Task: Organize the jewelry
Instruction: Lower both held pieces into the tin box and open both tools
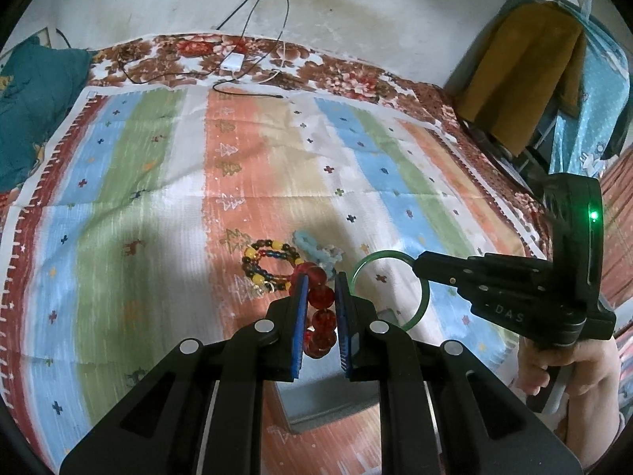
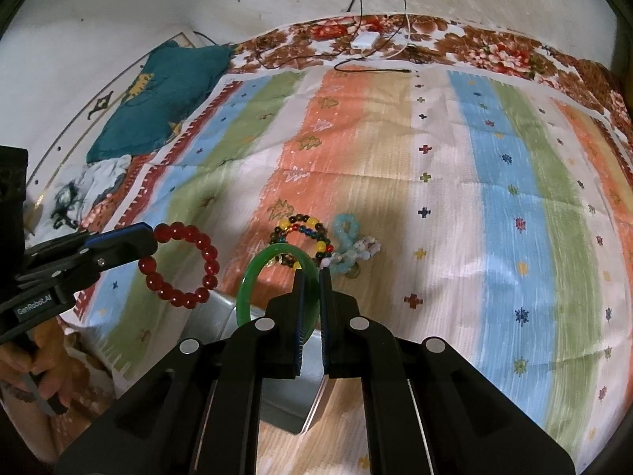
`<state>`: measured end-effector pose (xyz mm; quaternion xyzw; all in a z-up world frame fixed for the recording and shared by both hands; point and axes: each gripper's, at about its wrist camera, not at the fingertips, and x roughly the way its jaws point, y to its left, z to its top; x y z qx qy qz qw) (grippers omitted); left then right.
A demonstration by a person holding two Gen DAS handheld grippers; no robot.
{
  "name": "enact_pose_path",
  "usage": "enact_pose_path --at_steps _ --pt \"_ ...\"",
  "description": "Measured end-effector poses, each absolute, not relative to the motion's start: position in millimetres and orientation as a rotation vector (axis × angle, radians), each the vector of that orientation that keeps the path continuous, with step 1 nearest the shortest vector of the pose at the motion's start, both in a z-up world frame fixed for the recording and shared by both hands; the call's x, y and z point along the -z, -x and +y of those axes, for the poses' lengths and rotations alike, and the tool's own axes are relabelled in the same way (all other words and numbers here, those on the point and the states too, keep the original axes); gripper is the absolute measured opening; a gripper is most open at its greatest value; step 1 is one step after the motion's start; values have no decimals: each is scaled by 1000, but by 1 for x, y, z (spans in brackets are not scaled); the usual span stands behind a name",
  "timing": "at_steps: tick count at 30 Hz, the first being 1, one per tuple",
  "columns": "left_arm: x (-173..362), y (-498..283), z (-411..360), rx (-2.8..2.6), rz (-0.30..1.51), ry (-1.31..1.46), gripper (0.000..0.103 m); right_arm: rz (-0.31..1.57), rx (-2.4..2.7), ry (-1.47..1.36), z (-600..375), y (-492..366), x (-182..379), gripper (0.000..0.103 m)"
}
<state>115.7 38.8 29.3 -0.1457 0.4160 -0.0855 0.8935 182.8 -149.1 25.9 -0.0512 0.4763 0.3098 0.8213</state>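
My left gripper (image 1: 321, 283) is shut on a red bead bracelet (image 1: 321, 318), which hangs from its tips in the right wrist view (image 2: 205, 255). My right gripper (image 2: 310, 277) is shut on a green bangle (image 2: 247, 291), seen also in the left wrist view (image 1: 423, 301). Both are held above a grey metal tin (image 2: 289, 399) on the striped cloth (image 2: 435, 182); the tin also shows below the left gripper (image 1: 320, 399). A multicoloured bead bracelet (image 1: 263, 263) and a pale blue chain bracelet (image 1: 316, 249) lie on the cloth beyond.
A teal cushion (image 2: 158, 95) lies at the far left of the bed. A white charger with cables (image 2: 364, 41) lies near the wall. A chair with yellow cloth (image 1: 522, 67) stands at the right.
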Motion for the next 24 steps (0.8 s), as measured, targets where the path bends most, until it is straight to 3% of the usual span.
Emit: enact_pose_path --at_steps 19,22,24 --pt "-16 -101 23 173 938 279 15 1076 -712 170 -144 -156 -14 9" --pt "-17 -103 29 143 932 276 20 1077 -691 149 -148 -160 -14 17" --pt "-15 -104 33 130 933 285 25 1074 -674 142 -150 -162 -14 27"
